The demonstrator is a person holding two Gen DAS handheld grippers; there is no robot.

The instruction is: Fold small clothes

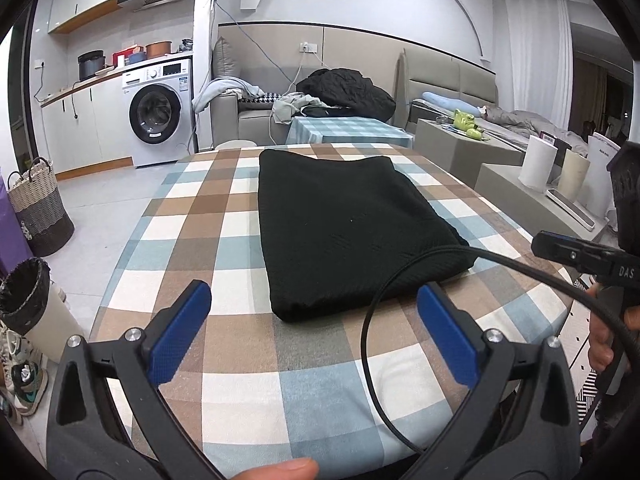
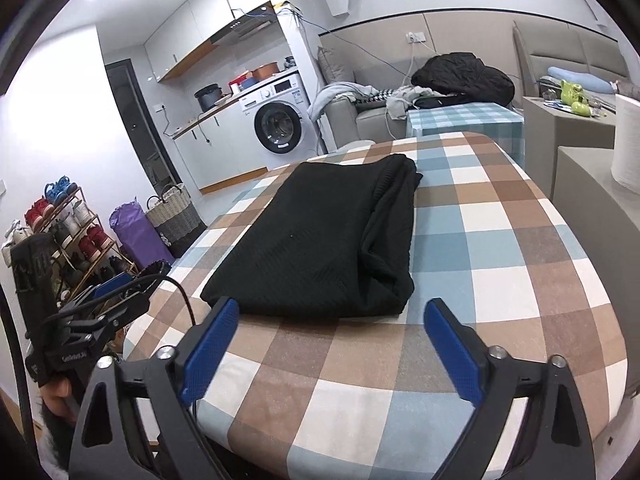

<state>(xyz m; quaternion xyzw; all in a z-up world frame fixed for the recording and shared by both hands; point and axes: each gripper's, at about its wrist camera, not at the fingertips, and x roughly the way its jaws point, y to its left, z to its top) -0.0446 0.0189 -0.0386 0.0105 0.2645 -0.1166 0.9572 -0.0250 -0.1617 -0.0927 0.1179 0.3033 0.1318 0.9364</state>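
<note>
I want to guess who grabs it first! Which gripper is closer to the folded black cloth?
Right, slightly. The right gripper sits just before the black cloth's near edge; the left gripper is a bit farther back.

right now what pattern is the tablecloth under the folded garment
A check of brown, light blue and white squares on the tablecloth, clearest in the right wrist view.

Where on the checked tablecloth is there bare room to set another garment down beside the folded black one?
Bare cloth runs along both sides of the folded black knit garment: a broad strip to its right, a narrower one to its left. The near edge is crowded by both grippers and a black cable.
</note>
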